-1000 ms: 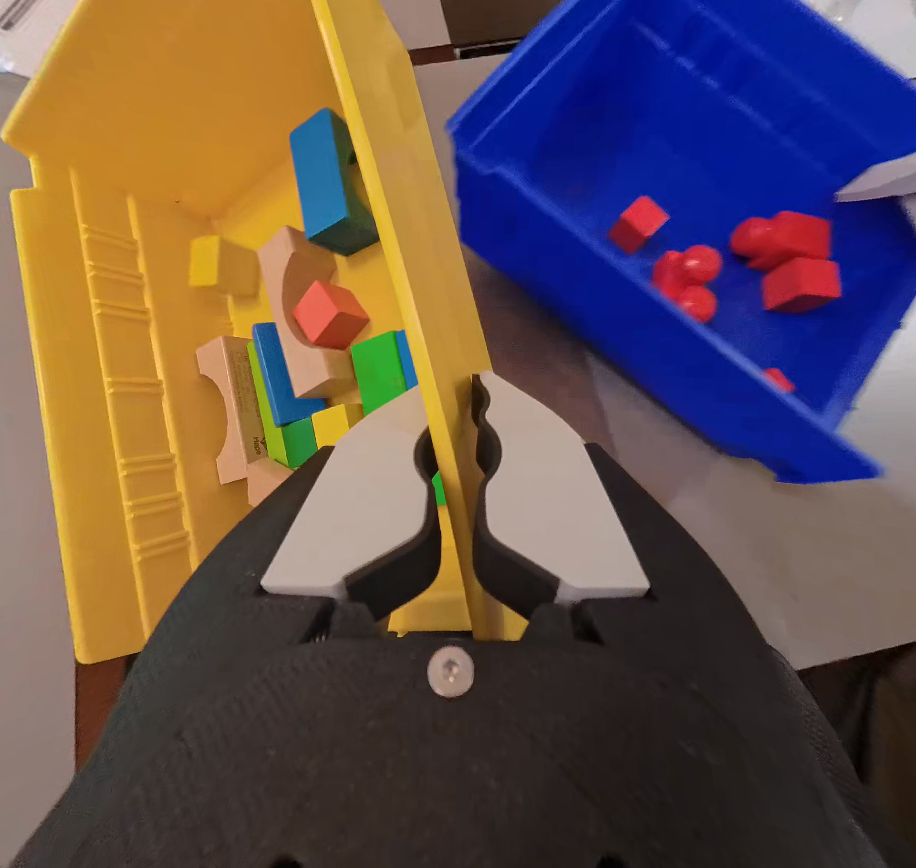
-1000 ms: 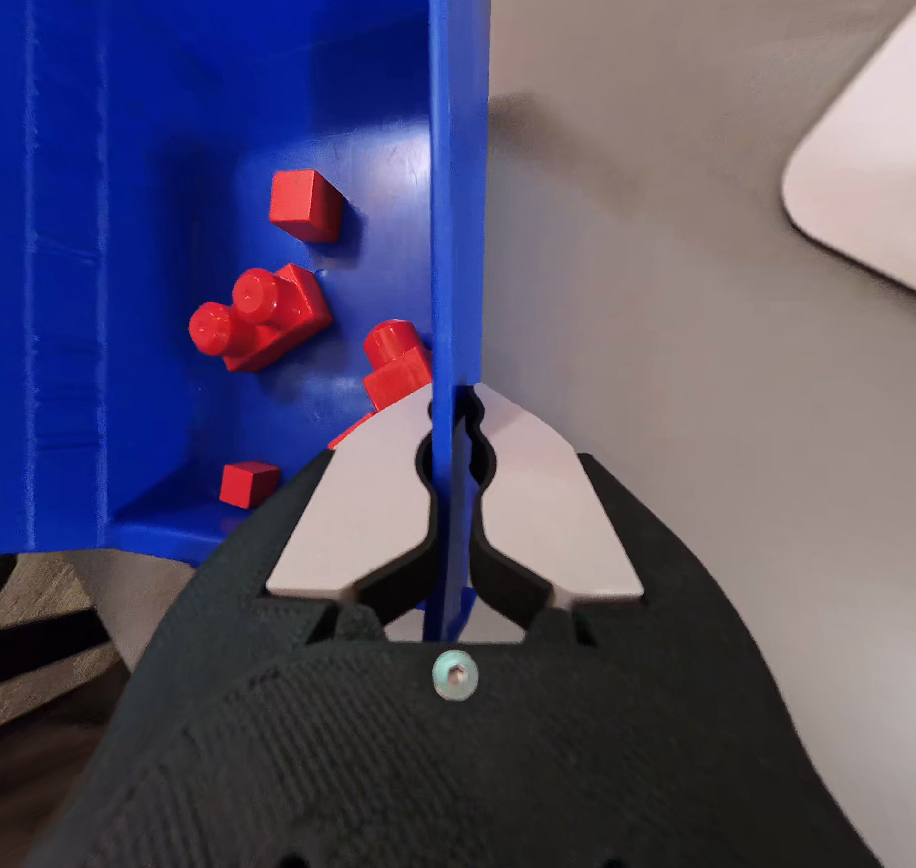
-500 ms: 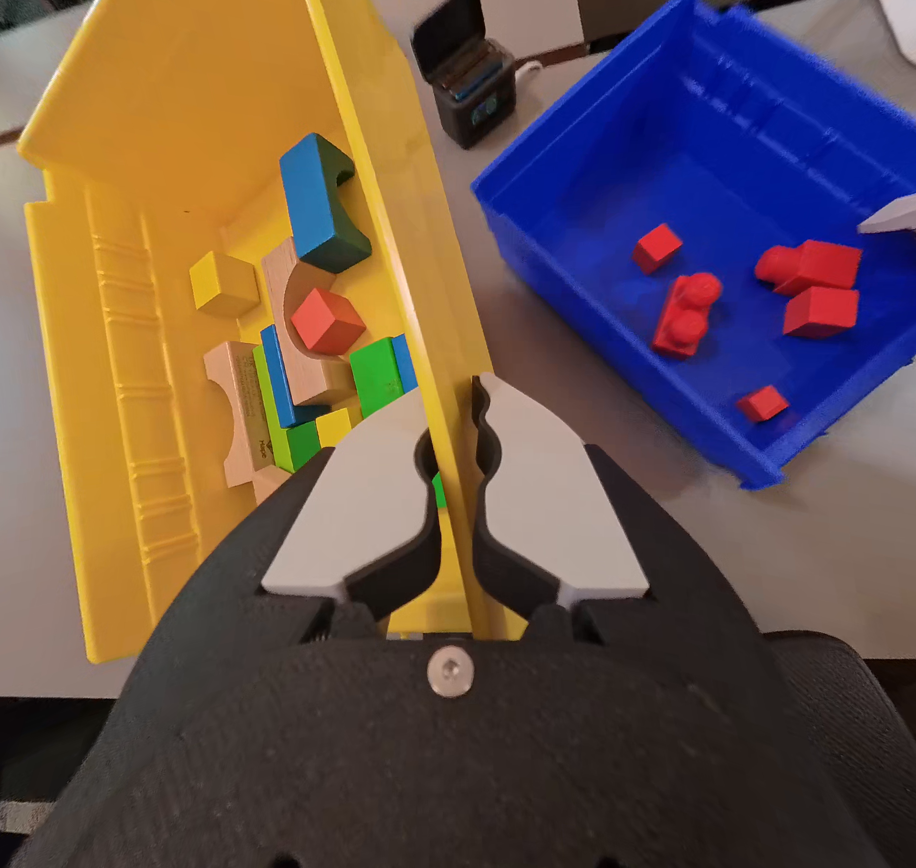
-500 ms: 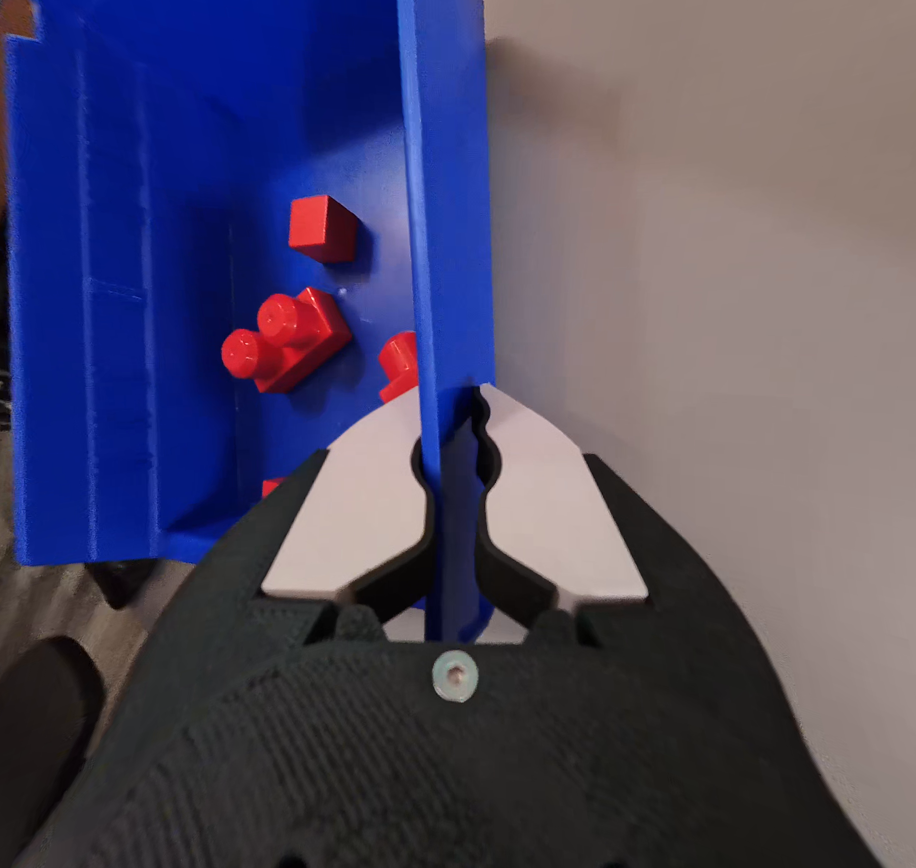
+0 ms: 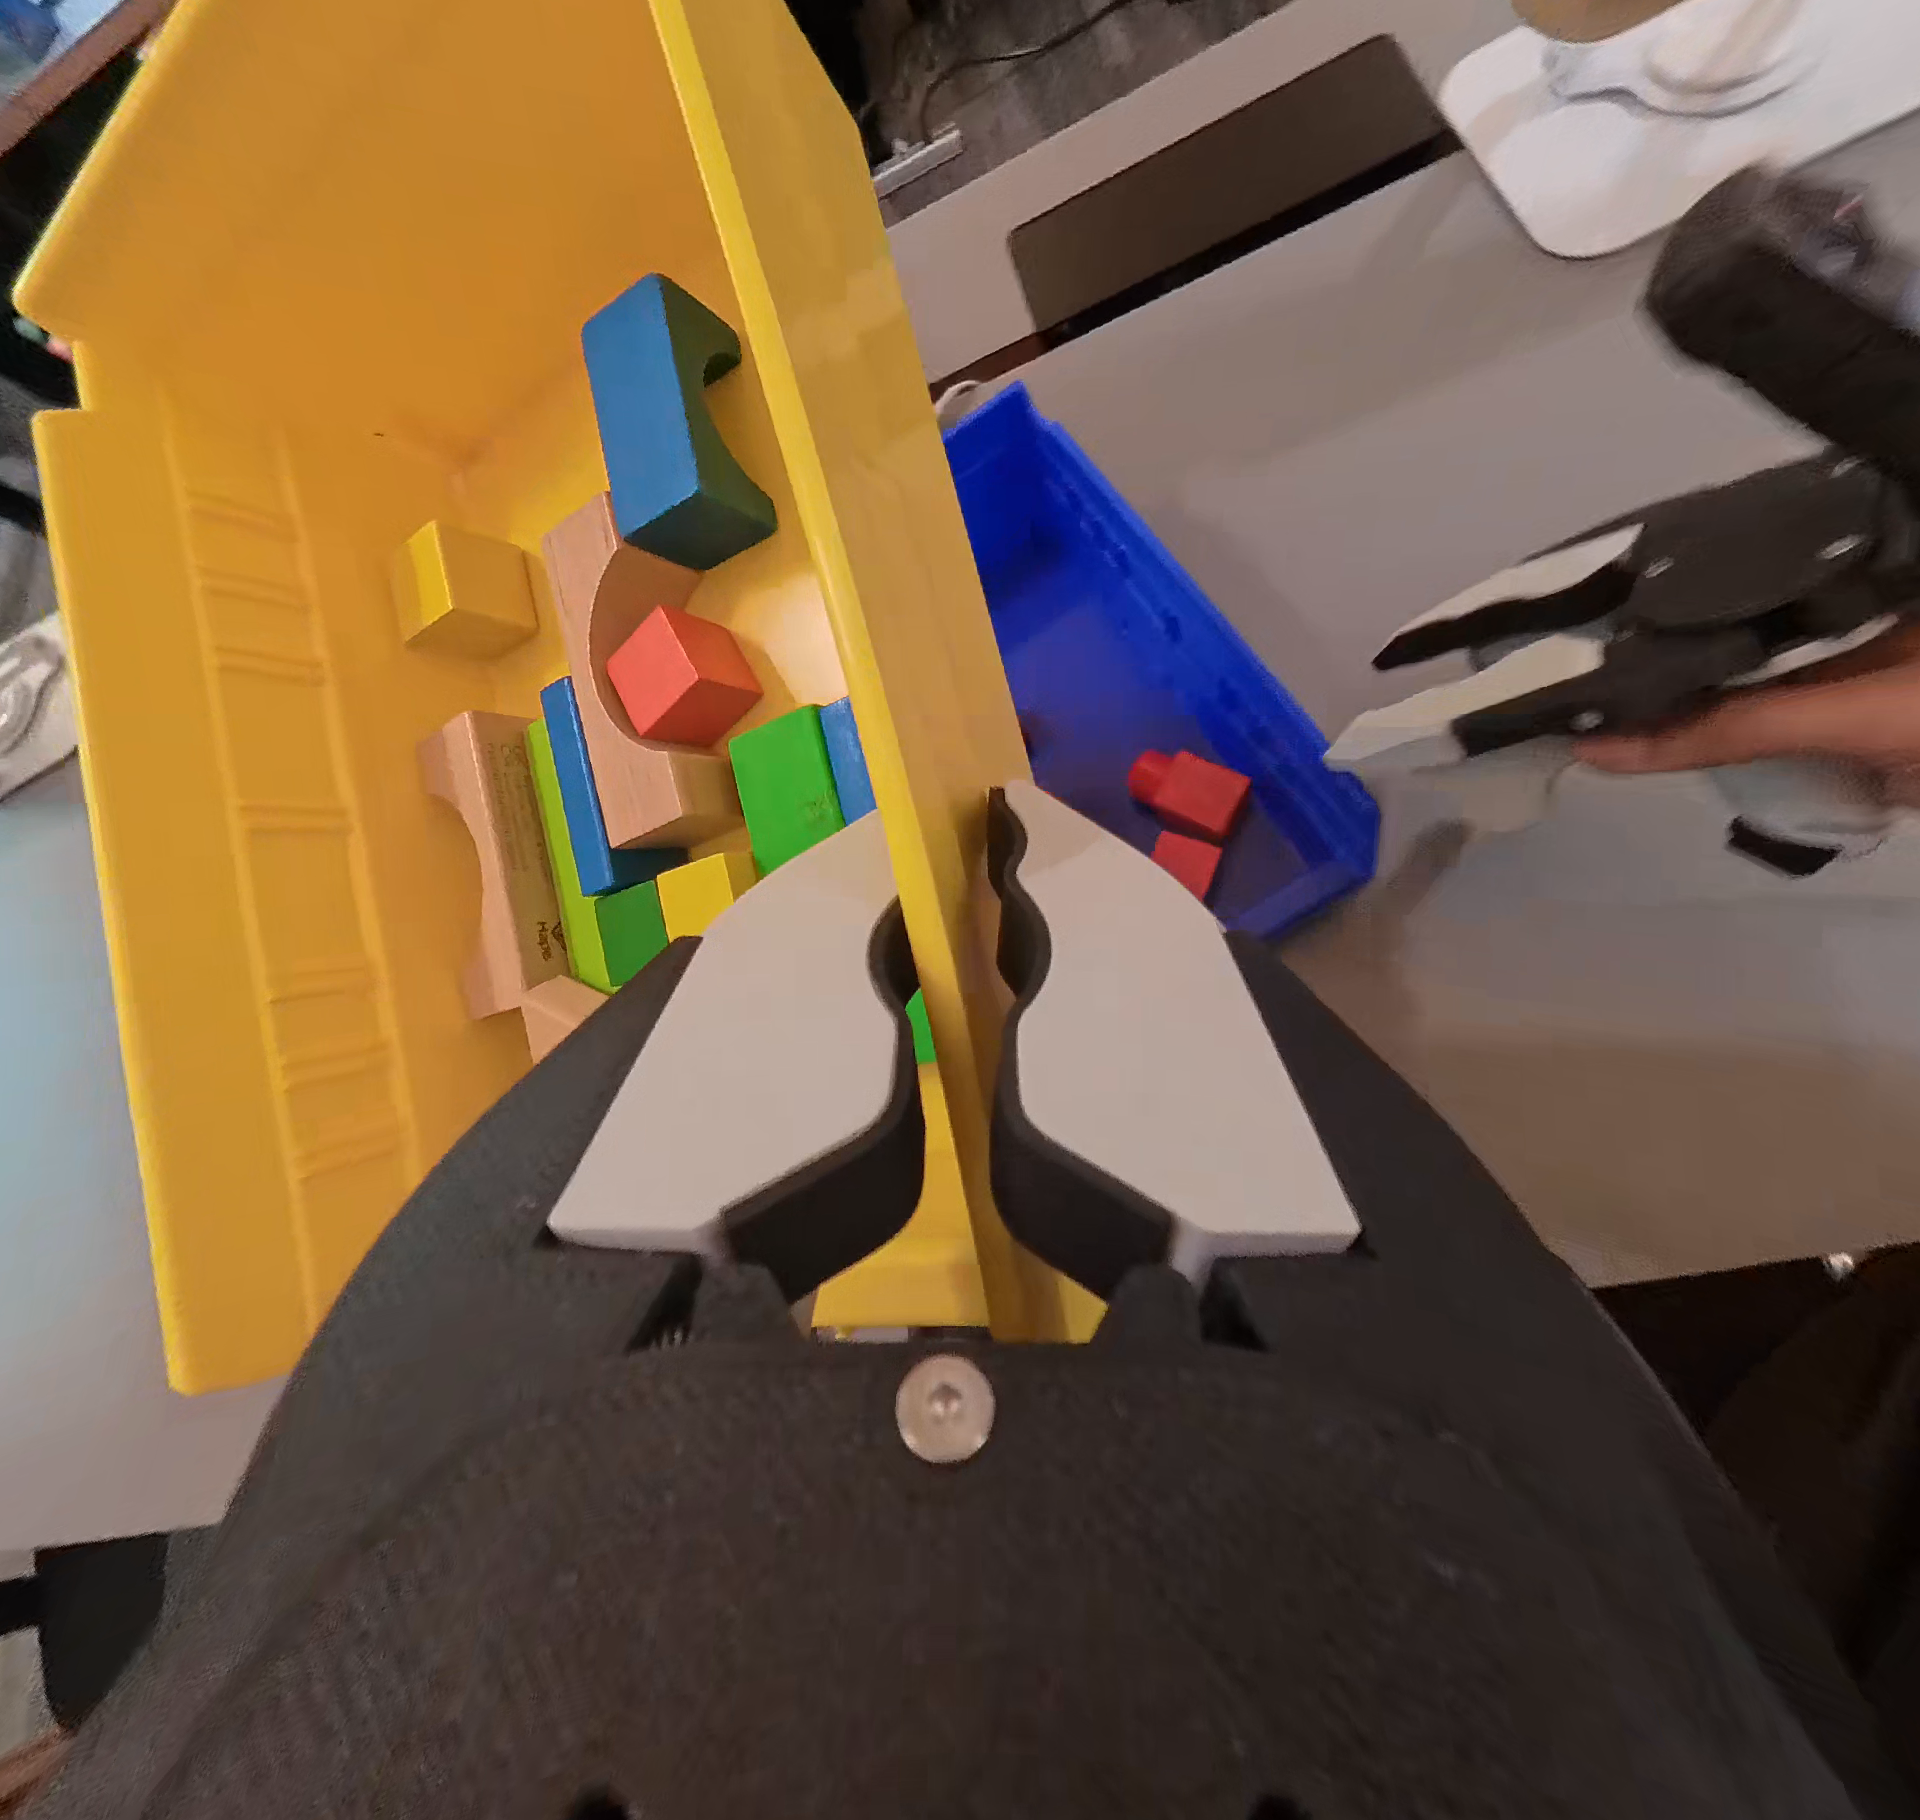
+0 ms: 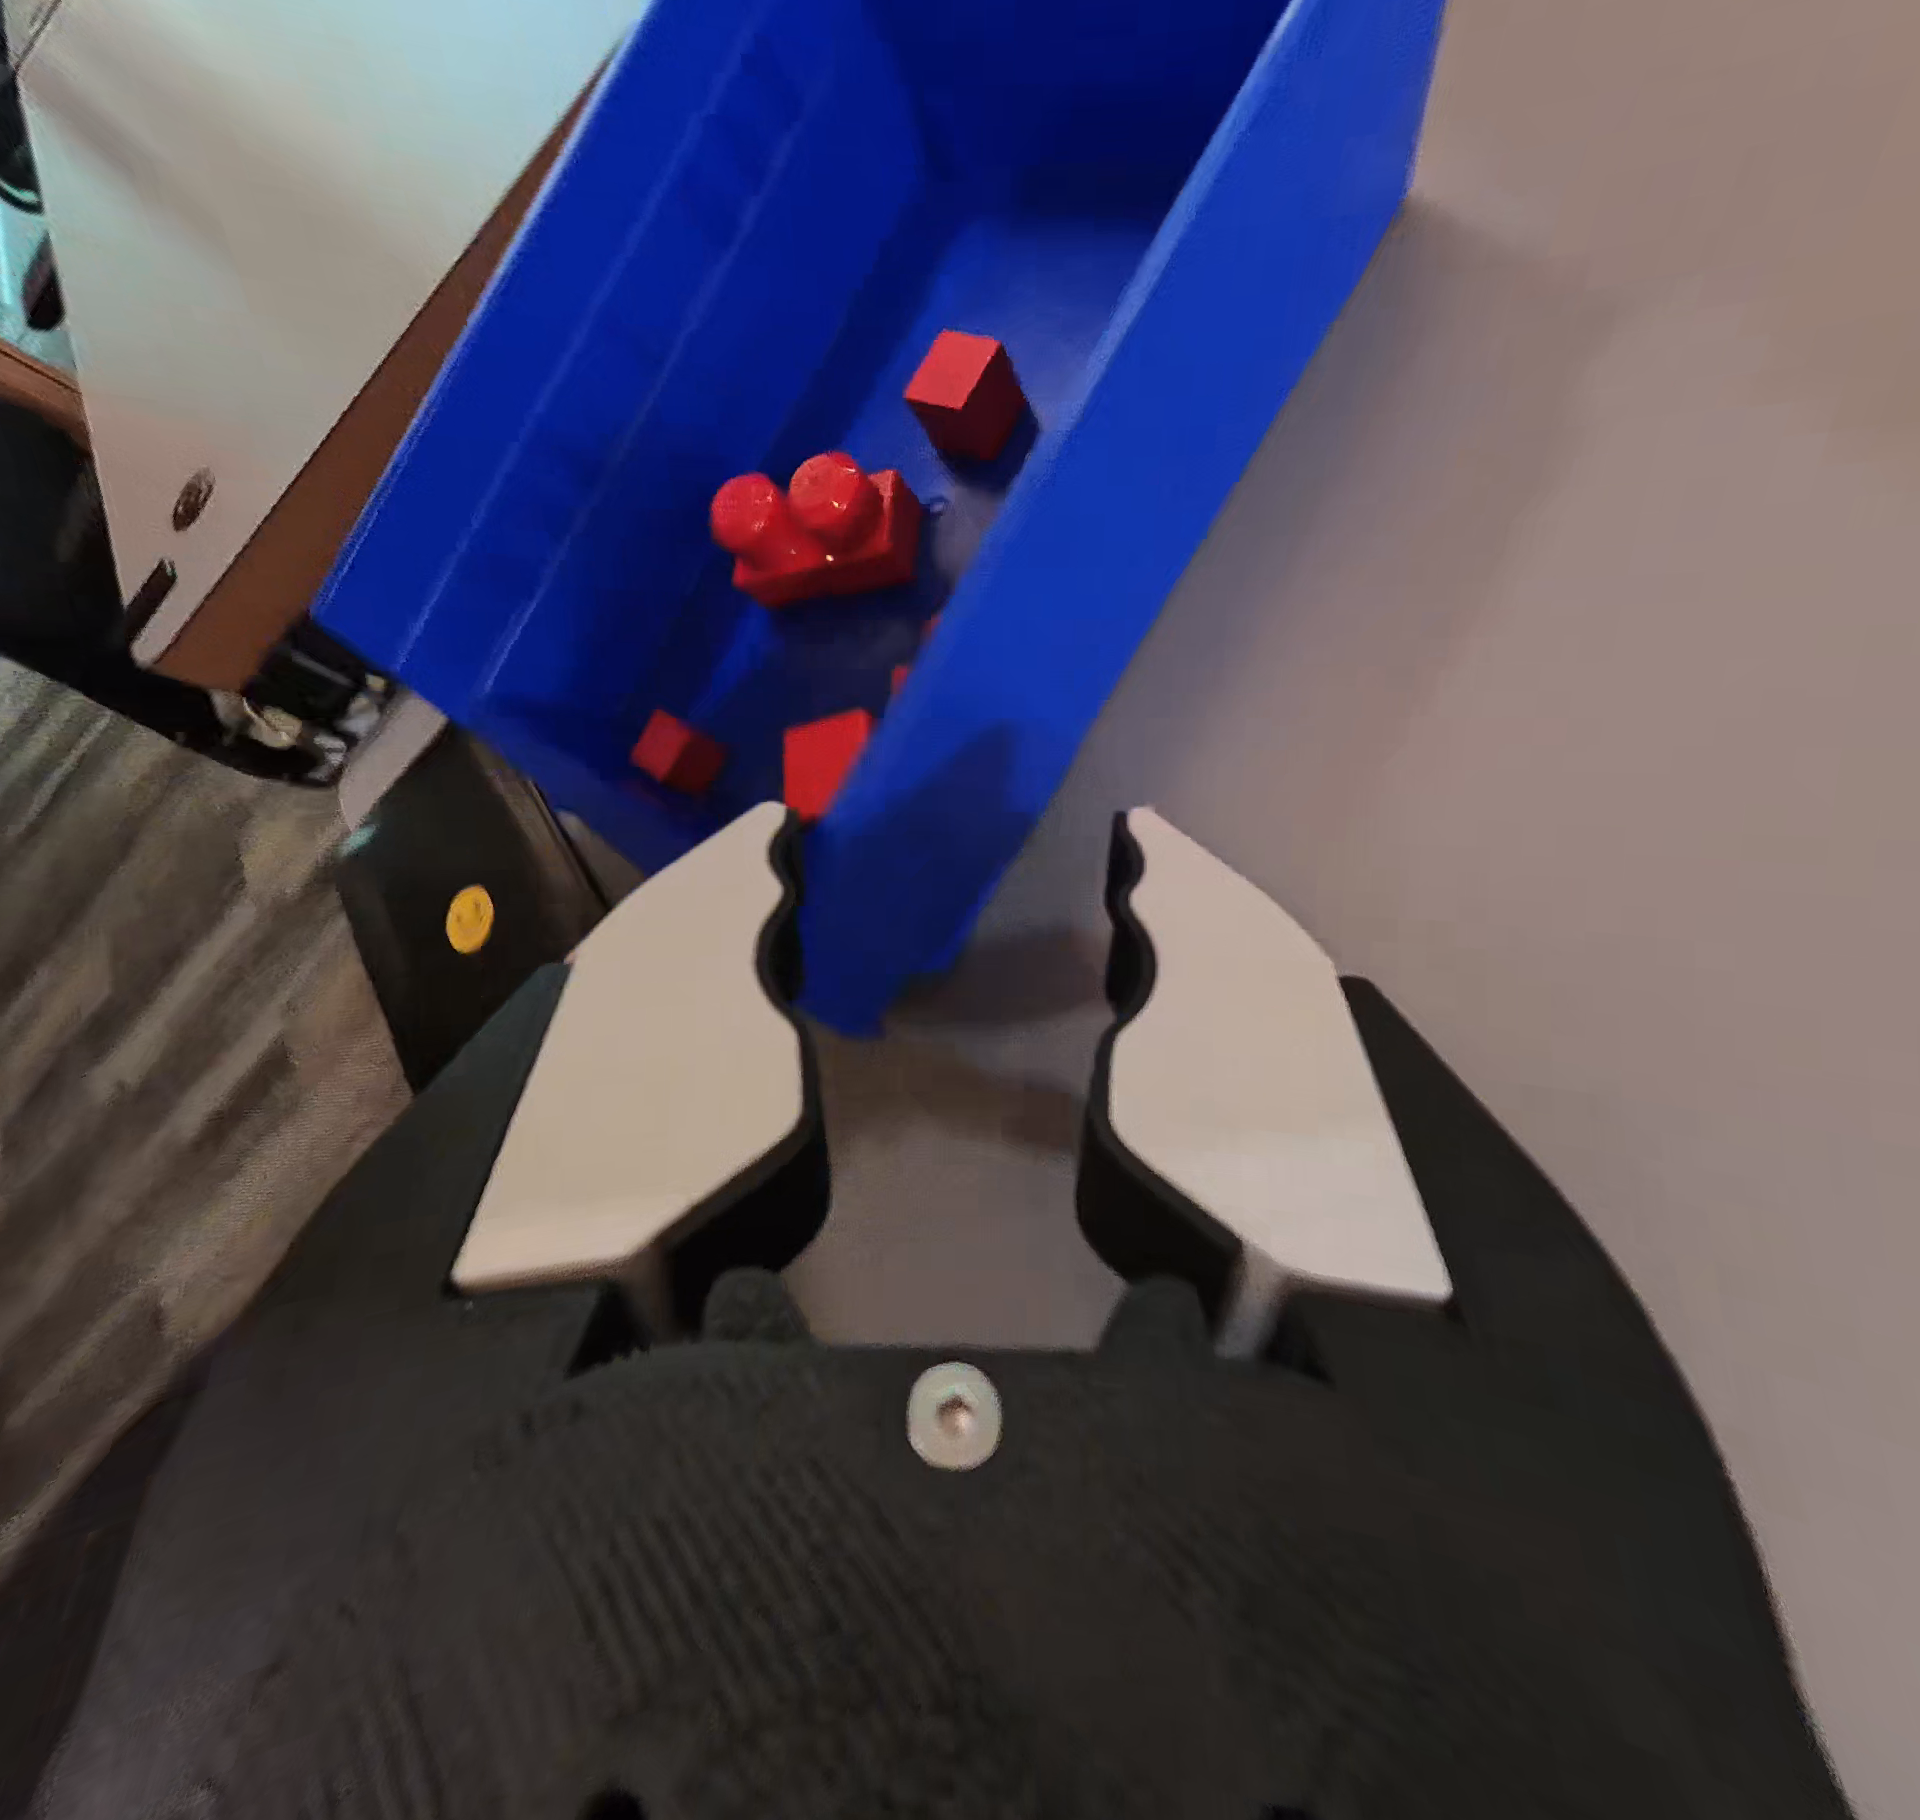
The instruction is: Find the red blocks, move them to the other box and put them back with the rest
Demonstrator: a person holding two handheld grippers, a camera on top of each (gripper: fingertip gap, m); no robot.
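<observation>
Left to right. The yellow box point(image 5: 312, 627) holds mixed wooden blocks: blue, green, yellow and natural ones, with one red cube point(image 5: 681, 674) lying on an arched natural block. The left gripper point(image 5: 945, 897) is clenched on this box's right side wall, one of its fingers point(image 5: 769, 1022) inside the box and the other outside. The blue box point(image 6: 1226, 440) stands on the grey desk point(image 6: 1610, 731) just right of the yellow box and contains only red blocks point(image 6: 821, 534), several in all. The right gripper point(image 6: 951, 897) is released, fingers spread, the blue box's near corner between them and untouched as far as can be seen. Judged progress: sorting is almost complete, one red cube remaining among the rest; returning the red blocks is not yet done.
</observation>
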